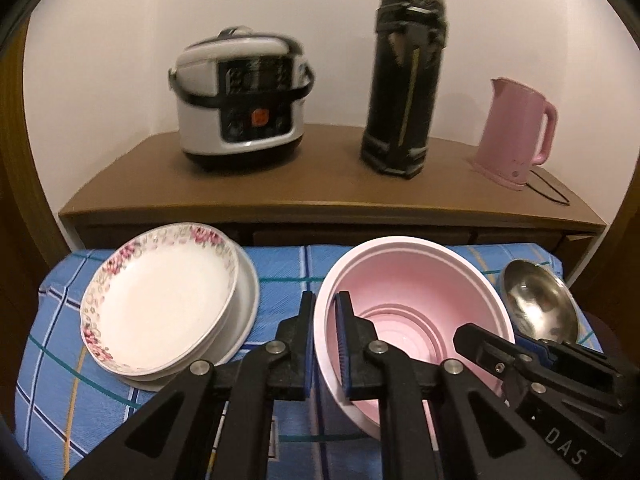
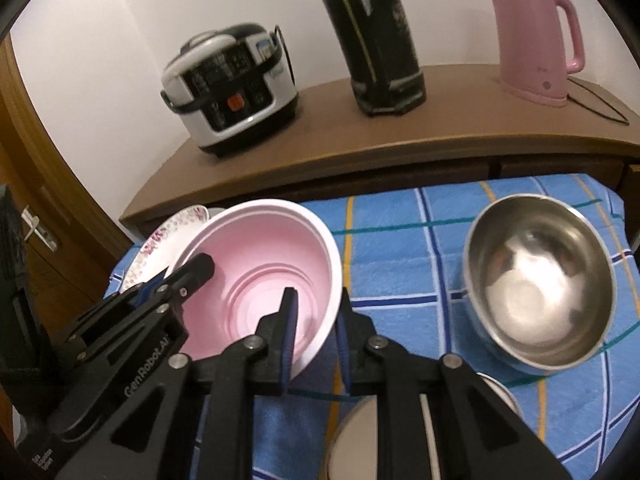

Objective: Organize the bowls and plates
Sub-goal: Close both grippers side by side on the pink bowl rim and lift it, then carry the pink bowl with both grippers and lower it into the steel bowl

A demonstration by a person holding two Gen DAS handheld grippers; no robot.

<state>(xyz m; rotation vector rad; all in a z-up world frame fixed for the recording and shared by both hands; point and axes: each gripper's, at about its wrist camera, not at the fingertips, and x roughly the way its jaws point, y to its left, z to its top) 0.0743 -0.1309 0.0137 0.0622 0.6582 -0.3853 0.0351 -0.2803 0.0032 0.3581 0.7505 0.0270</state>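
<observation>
The pink bowl was between my two grippers on the blue checked cloth: my left gripper was closed over its left rim, my right gripper over its right rim. The plates already lay stacked on the left. I judged the pink bowl and the steel bowl, well apart, were not yet nested.

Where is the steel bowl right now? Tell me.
The steel bowl sits on the blue checked cloth, to the right of the pink bowl that both grippers grip by the rim; in the left wrist view it shows at the far right edge.
</observation>
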